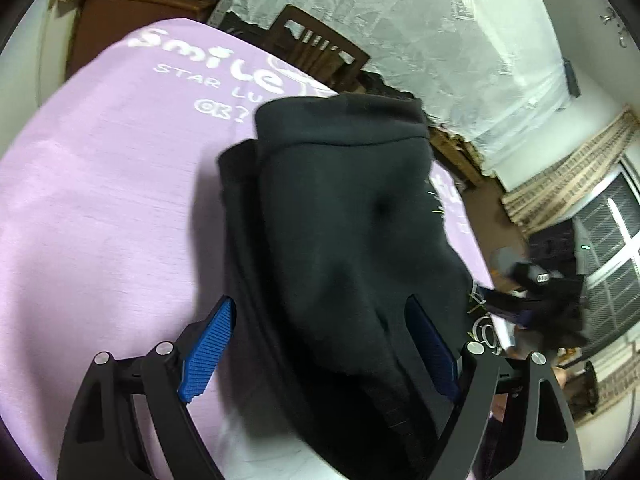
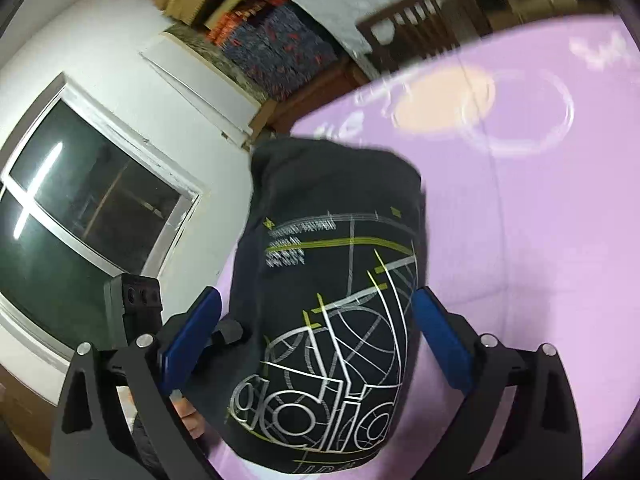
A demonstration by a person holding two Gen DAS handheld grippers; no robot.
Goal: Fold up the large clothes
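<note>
A black hooded sweatshirt [image 1: 344,216] lies bunched in a narrow folded bundle on a lilac sheet [image 1: 104,208]. Its plain dark side shows in the left wrist view. Its white and yellow printed front [image 2: 336,320] shows in the right wrist view. My left gripper [image 1: 320,316] is open, its blue pads [image 1: 208,356] on either side of the bundle's near end. My right gripper [image 2: 316,312] is open too, its blue pads [image 2: 440,340] straddling the printed part. The other gripper [image 1: 536,288] shows at the right of the left wrist view.
The lilac sheet [image 2: 540,240] has white lettering and a ring drawing. A dark wooden chair [image 1: 320,52] stands past the far edge. A window [image 2: 80,200] and stacked boxes [image 2: 224,4] are at the left of the right wrist view.
</note>
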